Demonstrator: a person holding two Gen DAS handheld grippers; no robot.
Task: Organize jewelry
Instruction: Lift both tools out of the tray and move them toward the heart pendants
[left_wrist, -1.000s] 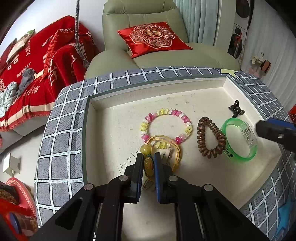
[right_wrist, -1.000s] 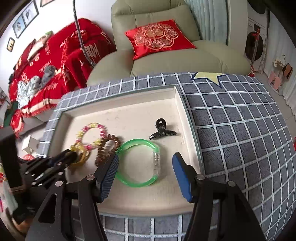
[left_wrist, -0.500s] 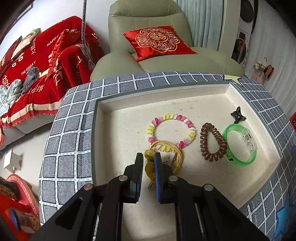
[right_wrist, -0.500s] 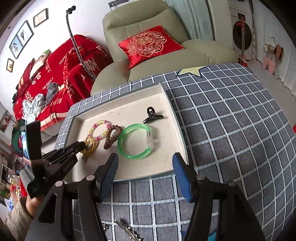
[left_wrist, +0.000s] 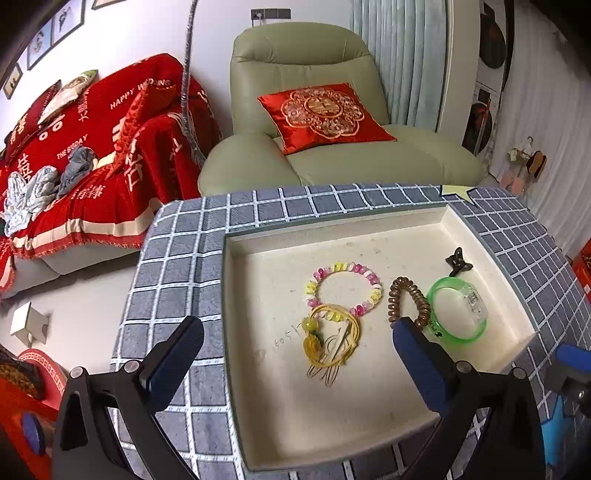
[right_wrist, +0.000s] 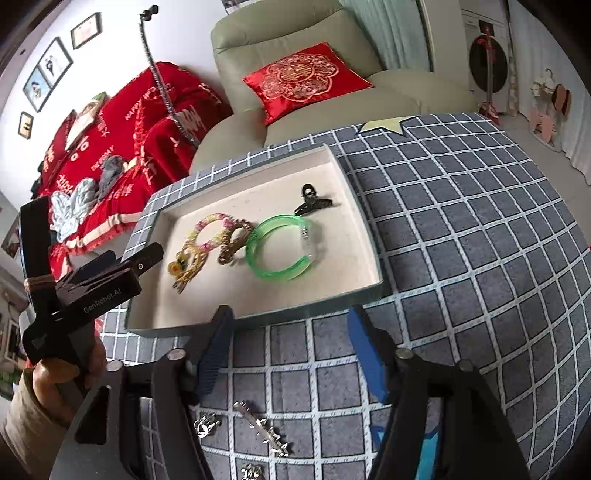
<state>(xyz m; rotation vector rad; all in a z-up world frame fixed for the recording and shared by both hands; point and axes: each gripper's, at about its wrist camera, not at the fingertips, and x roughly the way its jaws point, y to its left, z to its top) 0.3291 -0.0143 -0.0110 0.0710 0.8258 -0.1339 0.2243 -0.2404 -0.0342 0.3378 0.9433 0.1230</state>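
Note:
A cream tray (left_wrist: 369, 229) on a grey checked cloth holds a yellow cord ornament (left_wrist: 328, 338), a pink-yellow bead bracelet (left_wrist: 345, 291), a brown coil hair tie (left_wrist: 406, 301), a green bangle (left_wrist: 458, 314) and a black claw clip (left_wrist: 458, 260). My left gripper (left_wrist: 295, 358) is open and empty, above the tray's near left part, the ornament lying between its fingers' line. My right gripper (right_wrist: 291, 354) is open and empty over the cloth in front of the tray (right_wrist: 258, 317). Silver hair pieces (right_wrist: 264, 430) lie on the cloth below it.
A green armchair (left_wrist: 332, 147) with a red cushion (left_wrist: 325, 114) stands behind the table. A red-covered sofa (left_wrist: 85, 158) is at the left. A blue star patch (right_wrist: 424, 446) is on the cloth near the right gripper.
My left gripper has opened, let go of the yellow ornament in the tray and drawn back. My right gripper has pulled back from the tray to over the cloth.

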